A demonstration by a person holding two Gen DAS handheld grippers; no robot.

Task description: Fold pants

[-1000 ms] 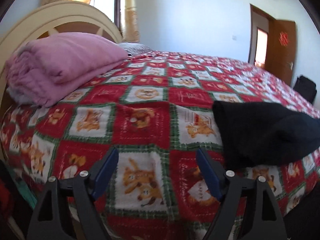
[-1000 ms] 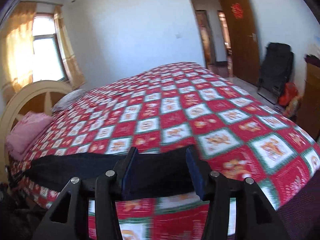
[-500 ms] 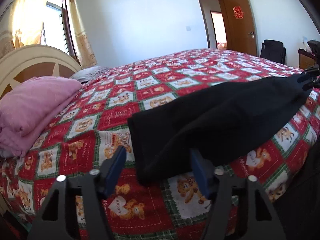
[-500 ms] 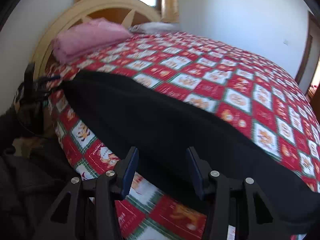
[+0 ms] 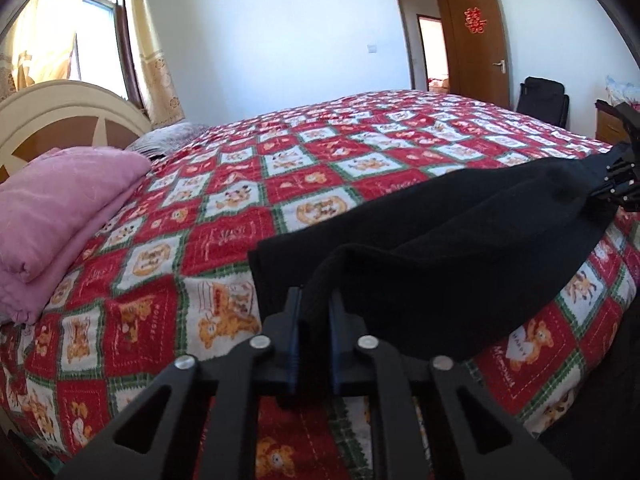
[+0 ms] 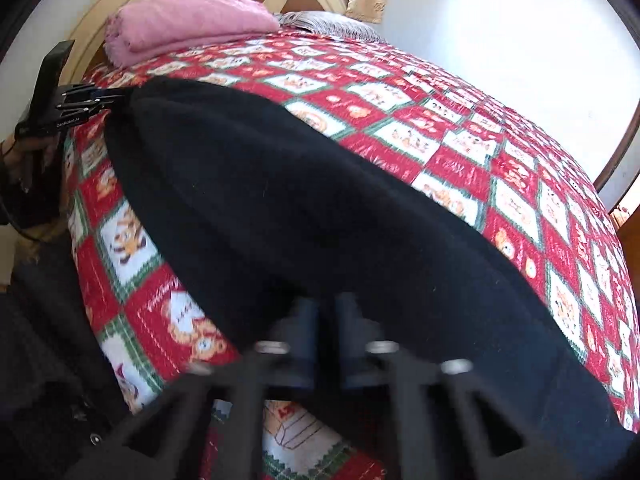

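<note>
Both grippers now pinch the black pants [image 5: 440, 248], where half a second ago their jaws stood wide apart around the cloth without closing. In the left wrist view we see our left gripper [image 5: 314, 308] with its two fingers drawn in tight on a raised fold at the near end of the pants. In the right wrist view our right gripper [image 6: 326, 312] is likewise closed on the dark cloth at the other end, though that picture is blurred at the bottom. The pants lie stretched along the near edge of the bed, on the red quilt [image 5: 224, 240] with its bear squares, and sag a little between our two holds. Each gripper shows in the other's view: the right one at the far right edge by the pants' end [image 5: 622, 176], the left one at the far left [image 6: 76, 102]. A folded pink blanket [image 5: 60, 208] stays by the headboard [image 5: 72, 100], well apart from the pants. The door [image 5: 476, 40] stands open behind.
</note>
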